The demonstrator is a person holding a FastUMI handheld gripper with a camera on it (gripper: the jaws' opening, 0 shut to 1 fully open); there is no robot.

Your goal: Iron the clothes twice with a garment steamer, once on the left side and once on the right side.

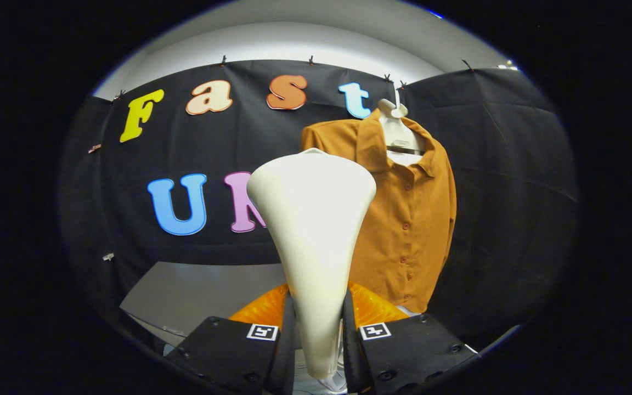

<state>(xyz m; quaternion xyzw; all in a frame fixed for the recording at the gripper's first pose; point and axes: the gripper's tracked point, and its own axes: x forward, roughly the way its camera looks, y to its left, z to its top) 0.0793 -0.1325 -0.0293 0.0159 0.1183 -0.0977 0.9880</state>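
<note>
Tool (319,334) fingers clamped on unmarked steamer (313,230), shirt (409,219) beyond.

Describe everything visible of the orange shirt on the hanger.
The mustard-orange button-front shirt of matte woven-looking cloth hangs on a white hanger against the black booth wall, collar open, buttons closed down the placket. It hangs beyond the gripper, whose fingers clamp the cream cone-shaped steamer that overlaps its left part.

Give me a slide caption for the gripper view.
Gripper shut on the white steamer, raised just ahead of the brown shirt on its hanger.
</note>
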